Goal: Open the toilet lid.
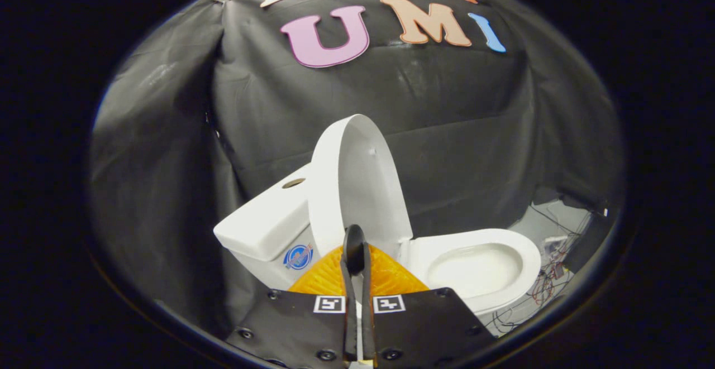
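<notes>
The gripper [356,246] has black screw-studded plates, two square black-and-white markers, and an orange ribbed piece.

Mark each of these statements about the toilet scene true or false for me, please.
1. The toilet lid stands raised. True.
2. The gripper is wide open. False: its fingers lie together, with nothing seen between them.
3. The bowl is covered. False: it lies open beside the fingers.
4. The tank has a hole in its top. True.
5. Wires lie on the floor beyond the bowl. True.
</notes>
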